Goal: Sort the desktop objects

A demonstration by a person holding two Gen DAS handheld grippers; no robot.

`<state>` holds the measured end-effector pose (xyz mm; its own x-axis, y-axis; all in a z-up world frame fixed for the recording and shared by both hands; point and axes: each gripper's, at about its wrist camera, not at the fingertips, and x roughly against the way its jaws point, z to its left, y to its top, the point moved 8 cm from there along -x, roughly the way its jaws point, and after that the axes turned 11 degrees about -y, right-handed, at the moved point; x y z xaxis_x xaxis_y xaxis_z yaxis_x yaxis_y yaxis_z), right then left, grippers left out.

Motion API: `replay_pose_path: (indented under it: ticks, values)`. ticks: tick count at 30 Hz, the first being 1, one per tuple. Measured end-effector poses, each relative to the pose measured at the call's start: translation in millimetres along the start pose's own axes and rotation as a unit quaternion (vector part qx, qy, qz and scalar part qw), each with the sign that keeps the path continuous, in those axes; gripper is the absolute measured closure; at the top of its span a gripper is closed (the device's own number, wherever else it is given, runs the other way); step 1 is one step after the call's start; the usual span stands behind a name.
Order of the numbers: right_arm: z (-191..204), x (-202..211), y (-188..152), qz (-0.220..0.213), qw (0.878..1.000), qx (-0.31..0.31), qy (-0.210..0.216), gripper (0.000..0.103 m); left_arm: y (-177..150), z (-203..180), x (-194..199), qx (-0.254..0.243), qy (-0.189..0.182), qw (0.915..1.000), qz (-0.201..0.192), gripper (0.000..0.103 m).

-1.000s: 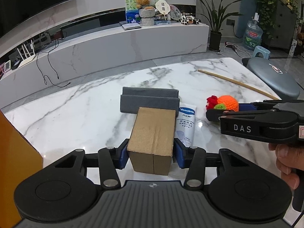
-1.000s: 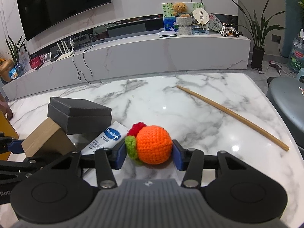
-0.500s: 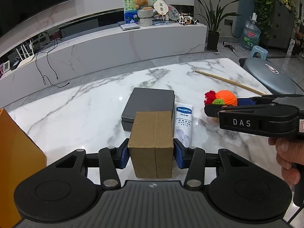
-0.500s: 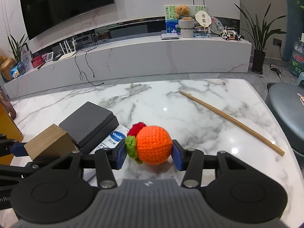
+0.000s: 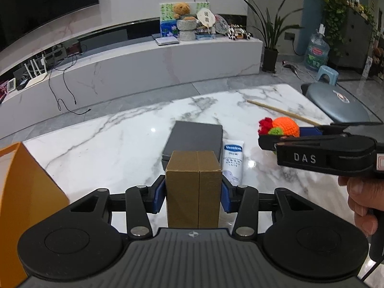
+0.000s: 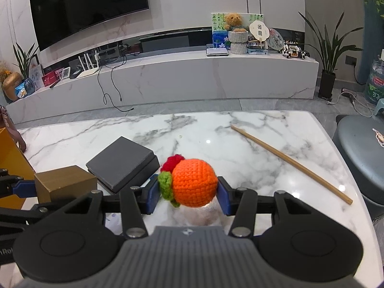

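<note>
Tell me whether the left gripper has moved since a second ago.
Yes. The left gripper, shut on the brown box, has risen: the grey box on the table now shows its top, not its side.

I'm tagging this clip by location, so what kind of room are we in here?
Most likely a home living room. A big wall-mounted television hangs above a long marble media console with a teddy bear on it, and potted plants stand nearby. The work happens on a marble table.

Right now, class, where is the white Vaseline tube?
In the left wrist view, the white Vaseline tube lies flat on the marble table, right of the dark grey flat box.
</note>
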<state>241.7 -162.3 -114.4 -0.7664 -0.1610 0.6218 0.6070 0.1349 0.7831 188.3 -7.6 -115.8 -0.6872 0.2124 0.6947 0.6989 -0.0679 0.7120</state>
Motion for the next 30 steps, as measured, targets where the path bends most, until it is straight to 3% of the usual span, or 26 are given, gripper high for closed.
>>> replay_pose_path:
  ticks: [30]
  values:
    - [43,58,31,-0.045,0.998,0.035,0.014,0.052,27,12,80,0.013,-0.001,0.9975,-0.069,0.051]
